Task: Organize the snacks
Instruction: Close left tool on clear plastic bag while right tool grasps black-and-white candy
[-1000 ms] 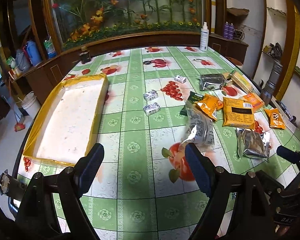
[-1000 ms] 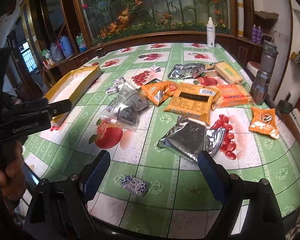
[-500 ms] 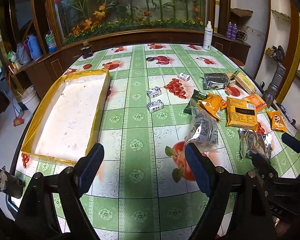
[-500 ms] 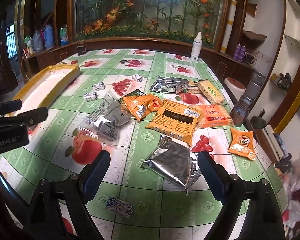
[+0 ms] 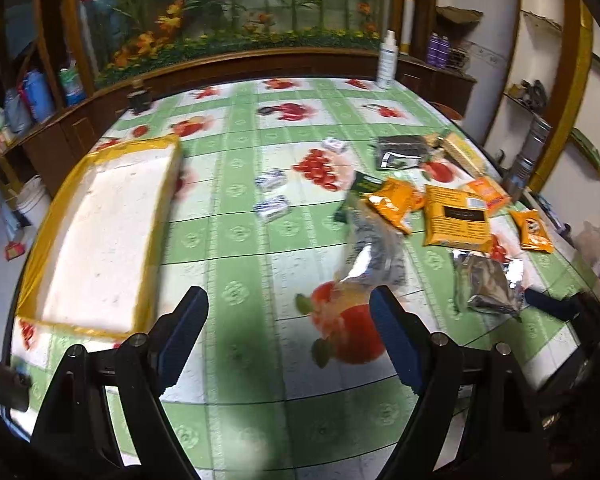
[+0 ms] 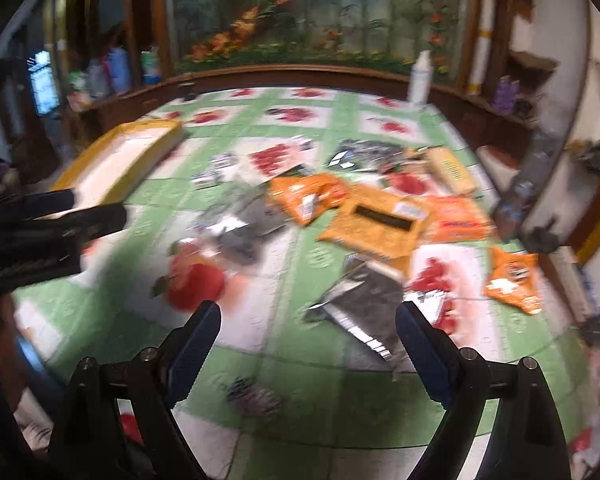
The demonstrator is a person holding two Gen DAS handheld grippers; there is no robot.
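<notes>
Several snack packs lie on the right half of a green fruit-print tablecloth: a large yellow-orange bag, a silver foil pack and a clear-and-silver pack. A yellow-edged white tray lies at the left. My left gripper is open and empty above the table's near edge. My right gripper is open and empty, with the silver foil pack just beyond its fingertips. A small patterned packet lies between the right fingers. The right wrist view is blurred.
Small white-and-blue packets lie mid-table. A white bottle stands at the far edge. A grey metal flask stands at the right edge. The left gripper's body shows at the left in the right wrist view.
Both cameras have shifted and the views are now motion-blurred. The right gripper has come lower and closer to the silver foil pack. Both stay open and empty.
</notes>
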